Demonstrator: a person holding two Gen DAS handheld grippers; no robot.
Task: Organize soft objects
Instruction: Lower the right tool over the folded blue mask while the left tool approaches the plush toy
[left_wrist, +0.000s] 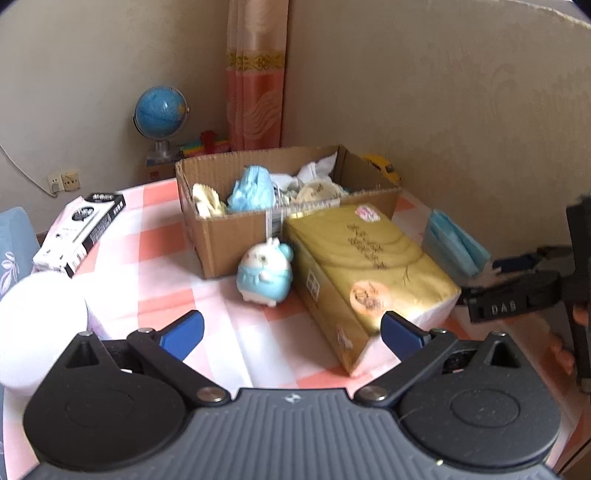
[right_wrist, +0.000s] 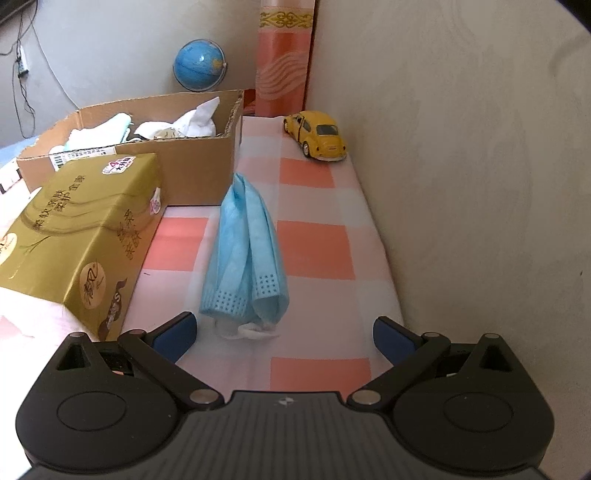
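An open cardboard box (left_wrist: 236, 236) (right_wrist: 192, 173) holds several soft items, among them a blue cloth (left_wrist: 253, 186) and white cloths (right_wrist: 195, 120). In front of it stands a small blue and white plush toy (left_wrist: 265, 275). A gold tissue pack (left_wrist: 365, 273) (right_wrist: 81, 225) lies beside the box. A stack of blue face masks (right_wrist: 245, 254) (left_wrist: 456, 242) lies right of the pack. My left gripper (left_wrist: 291, 334) is open, short of the plush and the pack. My right gripper (right_wrist: 284, 334) is open just before the masks, and shows at the left wrist view's right edge (left_wrist: 517, 295).
The table wears a pink and white checked cloth (right_wrist: 314, 251). A yellow toy car (right_wrist: 317, 134) stands by the right wall. A globe (left_wrist: 160, 110) and a pink curtain (left_wrist: 256, 74) are behind the box. A black and white pack (left_wrist: 79, 229) and a white round object (left_wrist: 38, 328) lie at left.
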